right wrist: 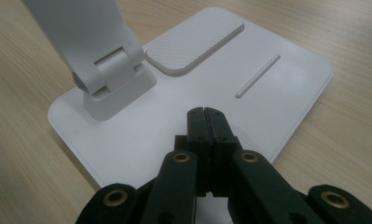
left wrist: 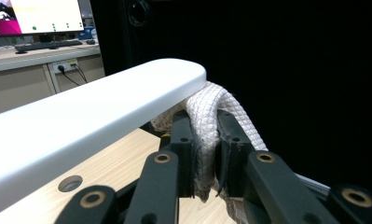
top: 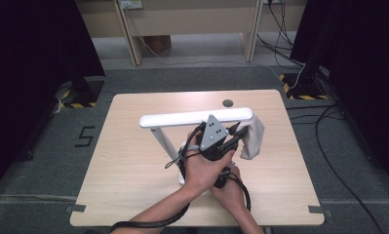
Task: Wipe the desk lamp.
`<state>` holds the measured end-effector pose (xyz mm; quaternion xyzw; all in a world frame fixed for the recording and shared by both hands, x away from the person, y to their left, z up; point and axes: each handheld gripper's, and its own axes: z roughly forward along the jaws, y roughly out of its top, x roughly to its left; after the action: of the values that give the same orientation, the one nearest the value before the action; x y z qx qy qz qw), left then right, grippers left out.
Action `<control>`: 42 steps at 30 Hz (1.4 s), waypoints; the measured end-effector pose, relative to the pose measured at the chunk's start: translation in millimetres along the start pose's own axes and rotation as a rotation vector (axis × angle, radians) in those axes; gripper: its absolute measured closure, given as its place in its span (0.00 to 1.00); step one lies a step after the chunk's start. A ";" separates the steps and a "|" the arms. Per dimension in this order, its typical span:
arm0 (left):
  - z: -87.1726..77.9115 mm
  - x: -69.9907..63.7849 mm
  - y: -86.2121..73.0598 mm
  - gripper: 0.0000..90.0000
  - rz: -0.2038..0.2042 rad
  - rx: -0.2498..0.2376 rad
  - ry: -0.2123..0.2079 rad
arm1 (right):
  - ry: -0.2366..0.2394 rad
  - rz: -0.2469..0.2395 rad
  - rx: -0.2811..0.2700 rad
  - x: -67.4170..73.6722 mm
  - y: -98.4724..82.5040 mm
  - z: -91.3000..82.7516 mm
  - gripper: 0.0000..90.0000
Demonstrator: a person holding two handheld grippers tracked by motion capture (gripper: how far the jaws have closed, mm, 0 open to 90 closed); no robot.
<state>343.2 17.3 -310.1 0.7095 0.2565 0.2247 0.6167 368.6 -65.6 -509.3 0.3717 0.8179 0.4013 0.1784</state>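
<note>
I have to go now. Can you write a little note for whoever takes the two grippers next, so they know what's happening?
Left gripper: shut on the cloth, which hangs at the end of the lamp head.
Right gripper: shut, nothing in its jaws, tips pressing on or just above the lamp base, probably steadying it.
The lamp stands mid-table, arm hinged to the base.
Done: cloth gripped at the head's end.
Left: apparently wiping along the head; I can't tell how much is already wiped. Keep the base steadied meanwhile.
</note>
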 end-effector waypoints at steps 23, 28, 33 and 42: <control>-15.1 4.8 -4.0 0.88 -0.014 -0.021 0.019 | -0.003 0.000 -0.002 0.3 0.1 0.5 1.00; -16.4 6.0 -4.9 0.88 -0.014 -0.022 0.021 | -0.003 0.002 0.000 0.5 0.0 0.3 1.00; -18.7 6.6 -5.1 0.88 -0.015 -0.024 0.025 | -0.004 0.002 0.000 0.6 0.0 0.3 1.00; -23.1 8.0 -6.2 0.88 -0.018 -0.028 0.026 | -0.005 0.003 -0.003 0.7 -0.3 0.3 1.00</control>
<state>334.1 40.7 -313.0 0.6957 0.2677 0.2319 0.6250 368.3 -65.1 -509.7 0.3738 0.8162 0.4018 0.1806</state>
